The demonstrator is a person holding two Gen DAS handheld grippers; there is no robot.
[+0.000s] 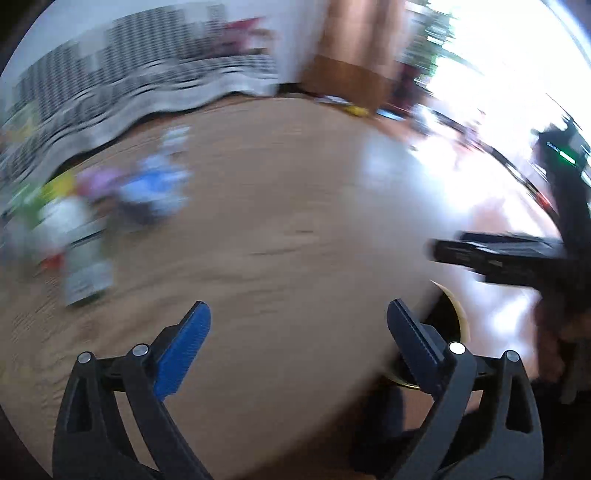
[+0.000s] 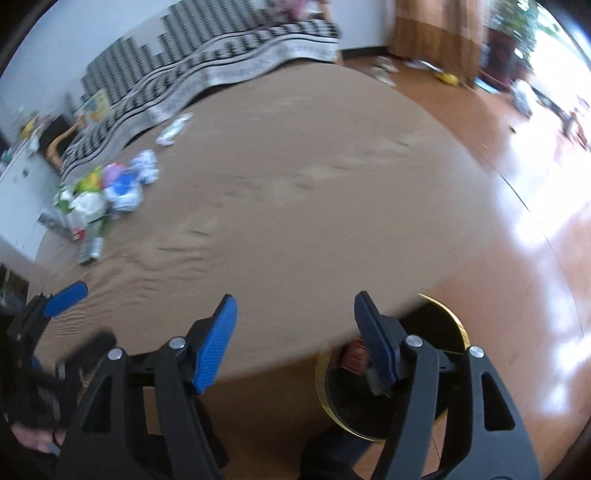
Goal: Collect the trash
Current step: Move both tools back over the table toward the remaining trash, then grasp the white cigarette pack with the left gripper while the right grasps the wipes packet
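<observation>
A pile of trash (image 2: 107,195), made of crumpled white, blue, purple and green wrappers, lies at the far left of the brown carpet (image 2: 295,184). A lone wrapper (image 2: 173,129) lies further back. In the left wrist view the same pile (image 1: 110,206) is blurred. A black bin with a gold rim (image 2: 460,326) stands at the carpet's near right edge, with a red item (image 2: 354,358) inside. My right gripper (image 2: 295,299) is open and empty beside the bin. My left gripper (image 1: 299,306) is wide open and empty over the carpet, the bin's rim (image 1: 461,314) at its right finger.
A black-and-white patterned cover (image 2: 221,62) borders the carpet at the back left. Glossy wooden floor (image 2: 517,258) lies to the right, with small items near a brown curtain (image 2: 432,33). White furniture (image 2: 18,192) stands at the far left. A hand (image 2: 37,443) shows at bottom left.
</observation>
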